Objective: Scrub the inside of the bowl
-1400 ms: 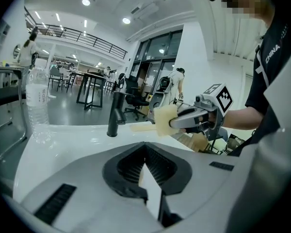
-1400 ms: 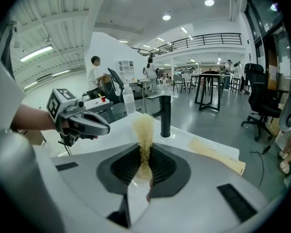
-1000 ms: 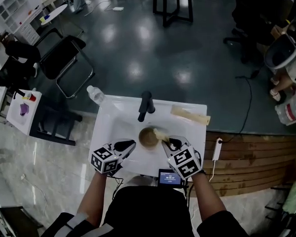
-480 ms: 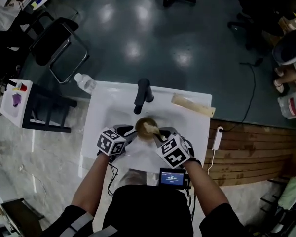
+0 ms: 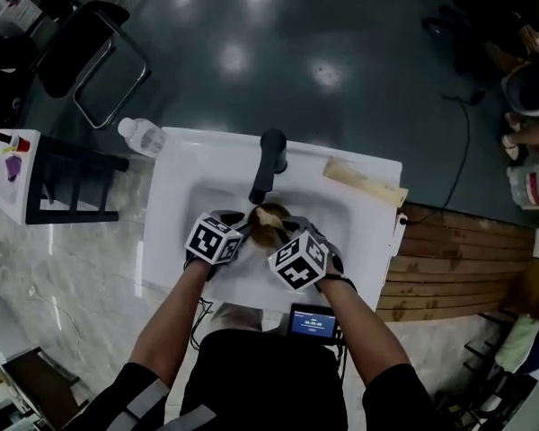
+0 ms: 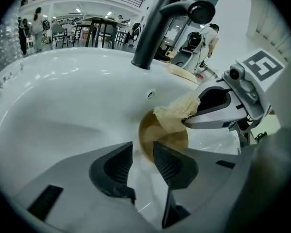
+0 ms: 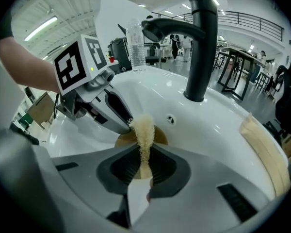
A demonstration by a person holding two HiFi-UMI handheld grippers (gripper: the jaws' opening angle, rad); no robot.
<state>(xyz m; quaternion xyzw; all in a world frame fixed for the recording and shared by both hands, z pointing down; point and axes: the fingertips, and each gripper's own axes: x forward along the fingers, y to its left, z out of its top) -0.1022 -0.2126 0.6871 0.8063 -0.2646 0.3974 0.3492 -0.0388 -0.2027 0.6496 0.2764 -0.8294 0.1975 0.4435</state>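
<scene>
A small brown bowl (image 5: 268,233) sits at the bottom of the white sink (image 5: 198,180), seen close in the left gripper view (image 6: 170,139). My right gripper (image 7: 144,165) is shut on a beige fibrous scrub pad (image 7: 145,129), whose free end hangs over the bowl (image 7: 161,139). My left gripper (image 6: 141,165) is at the bowl's near left rim with its jaws opening. The rim lies in the gap and the pads do not press on it. In the head view the left gripper (image 5: 244,227) and right gripper (image 5: 275,232) meet over the bowl.
A black faucet (image 5: 269,162) rises just behind the bowl, its spout overhead (image 7: 201,42). A clear water bottle (image 5: 142,136) stands at the sink's back left corner. A pale strip (image 5: 364,183) lies on the back right ledge. A small screen (image 5: 312,321) sits at the sink's front edge.
My left gripper moved from the sink's front left up to the bowl's rim. The right gripper carried the scrub pad over the bowl. The head view shifted forward.
</scene>
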